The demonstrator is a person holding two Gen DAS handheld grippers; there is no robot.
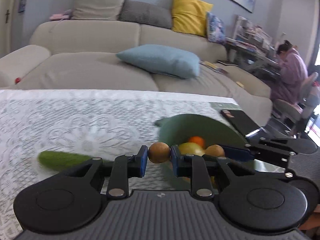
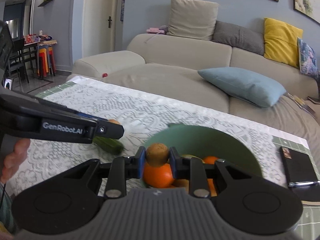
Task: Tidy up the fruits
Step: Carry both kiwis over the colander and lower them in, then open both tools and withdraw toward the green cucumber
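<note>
Left gripper [image 1: 159, 155]: clamped on a small brown fruit [image 1: 159, 152], held above the lace cloth [image 1: 80, 120], just left of the bowl.
Right gripper [image 2: 157, 158]: closed on a second brown fruit [image 2: 157, 154], held over the bowl's near rim.
Bowl [image 2: 210, 140]: green, on the cloth, holding oranges [image 2: 158, 175] and a yellow-green fruit [image 1: 191, 149].
Cucumber [image 1: 60, 159]: lies on the cloth, left of the bowl, apart from it.
Phone [image 2: 298, 166]: dark, flat on the table right of the bowl.
Sofa [image 2: 180, 60]: behind the table, with a blue cushion [image 2: 242, 85].
</note>
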